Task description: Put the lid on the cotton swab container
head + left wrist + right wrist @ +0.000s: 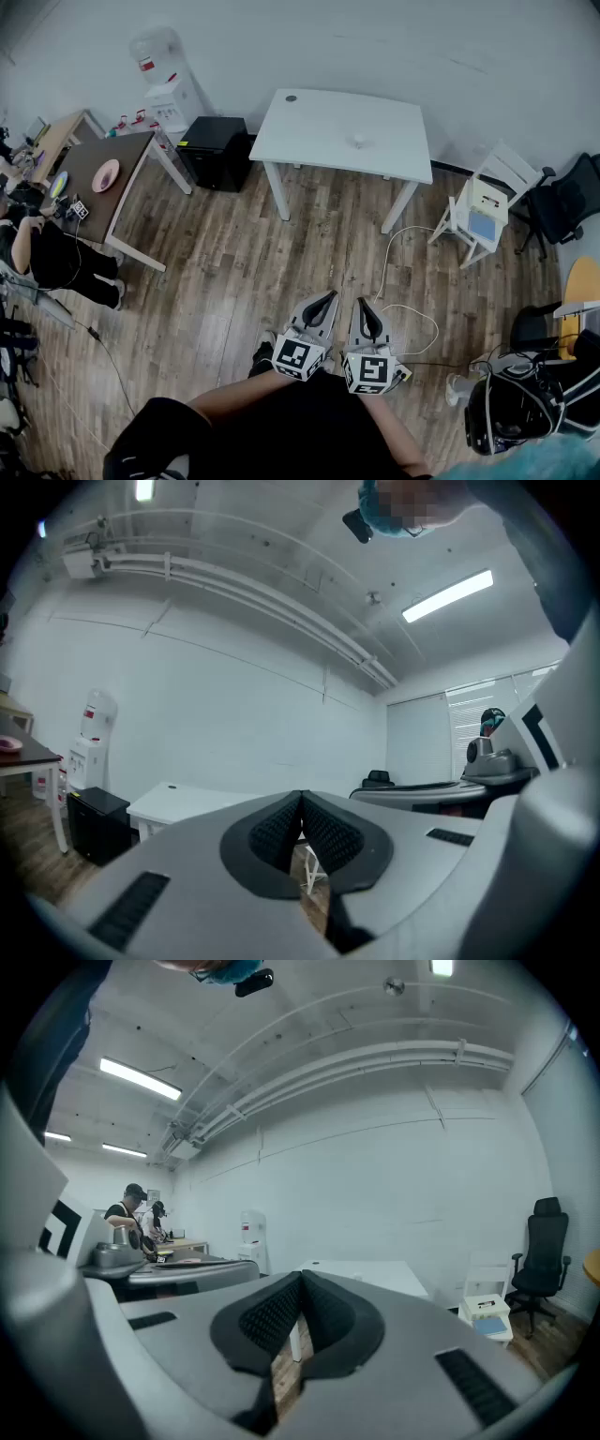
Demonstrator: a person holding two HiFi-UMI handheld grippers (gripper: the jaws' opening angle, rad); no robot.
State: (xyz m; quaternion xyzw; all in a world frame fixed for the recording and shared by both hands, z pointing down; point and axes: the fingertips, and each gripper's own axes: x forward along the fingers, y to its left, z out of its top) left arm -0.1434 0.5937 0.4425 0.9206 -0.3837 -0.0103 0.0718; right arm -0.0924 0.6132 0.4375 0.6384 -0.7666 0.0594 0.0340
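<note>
My left gripper (327, 296) and right gripper (365, 306) are held side by side close to the body, above the wooden floor, pointing toward a white table (319, 141). Both are shut with nothing between the pads. In the left gripper view the jaws (301, 800) are pressed together, as they are in the right gripper view (301, 1279). A small pale object (358, 142) lies on the white table, too small to identify. A dark dot (292, 97) marks the table's far left corner. No container or lid is recognisable.
At left stand a brown table (89, 192) with a pink plate (105, 174), a water dispenser (171, 92) and a black cabinet (217, 150). A small white chair (483, 211) and black office chair (568, 202) are at right. A cable (405, 281) lies on the floor. A person (47, 255) stands at left.
</note>
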